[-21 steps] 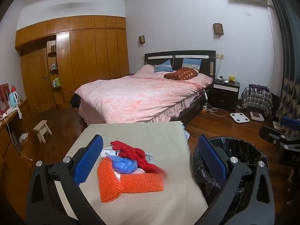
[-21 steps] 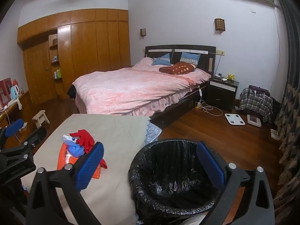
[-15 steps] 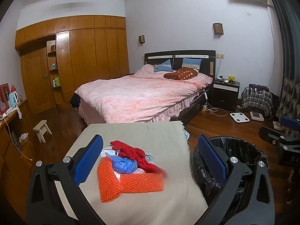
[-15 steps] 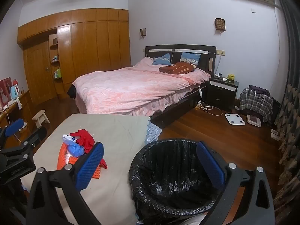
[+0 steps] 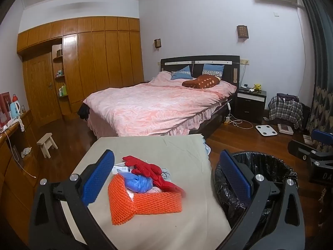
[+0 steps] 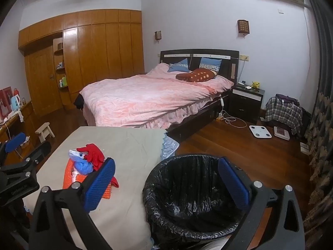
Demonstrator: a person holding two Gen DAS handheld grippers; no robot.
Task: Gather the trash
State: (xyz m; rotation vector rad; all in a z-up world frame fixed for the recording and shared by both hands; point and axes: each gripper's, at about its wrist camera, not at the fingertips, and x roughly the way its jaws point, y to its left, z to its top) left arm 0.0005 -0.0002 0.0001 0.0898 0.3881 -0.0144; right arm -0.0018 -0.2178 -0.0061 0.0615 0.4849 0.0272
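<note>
Trash (image 5: pixel 145 185) sat heaped on counter (image 5: pixel 166 145), bin (image 6: pixel 187 187) just beside for short drops. Both grippers, left (image 5: pixel 166 177) and right (image 6: pixel 166 183), hovered empty, jaws spread wide, likely ready to pick.

The left hand-held gripper (image 5: pixel 166 179), jaws wide apart, hovers over an orange mesh (image 5: pixel 145 203) heaped with trash on the table (image 5: pixel 166 145).

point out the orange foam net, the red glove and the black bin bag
orange foam net (image 5: pixel 158 203), left wrist view, its front wall
red glove (image 5: pixel 145 167), left wrist view, its palm
black bin bag (image 6: pixel 193 179), right wrist view, its inner lining
</note>
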